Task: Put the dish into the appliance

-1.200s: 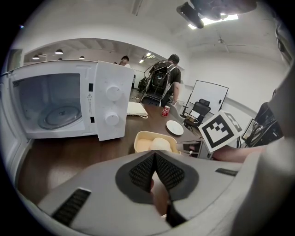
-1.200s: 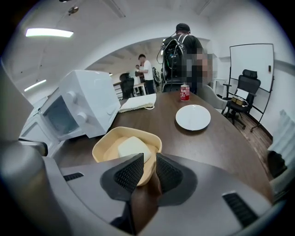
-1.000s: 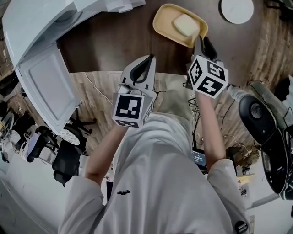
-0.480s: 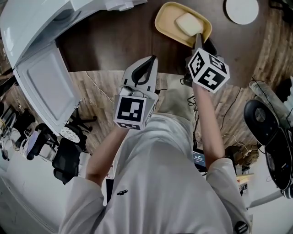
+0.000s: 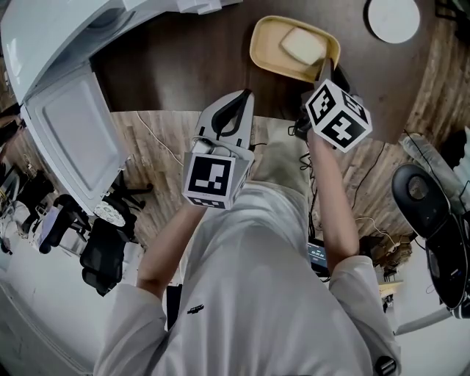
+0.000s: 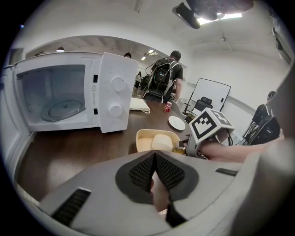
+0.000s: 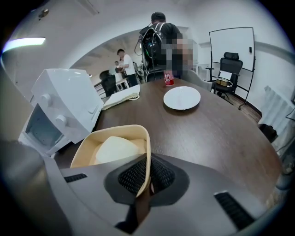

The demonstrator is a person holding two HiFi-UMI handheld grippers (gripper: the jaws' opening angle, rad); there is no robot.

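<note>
The dish (image 5: 273,53) is a shallow yellow tray with a pale block of food in it, on the dark wooden table. My right gripper (image 5: 325,70) grips its near right rim. In the right gripper view the dish (image 7: 113,150) has its rim between the pads of the right gripper (image 7: 147,177), whose jaws have just been closing on it. My left gripper (image 5: 241,94) hangs at the table's near edge, shut and empty, left of the dish. The white microwave (image 6: 60,92) stands at the left with its door (image 5: 70,139) swung open.
A white plate (image 5: 393,18) lies on the table beyond the dish, to the right. A folded cloth (image 7: 120,100) and a red can (image 7: 168,78) sit farther back. People stand and office chairs sit past the table. A cable (image 5: 158,139) trails on the floor.
My right gripper has rolled slightly and closed onto the dish's rim, and the dish has turned a little on the table. The left gripper has kept still.
</note>
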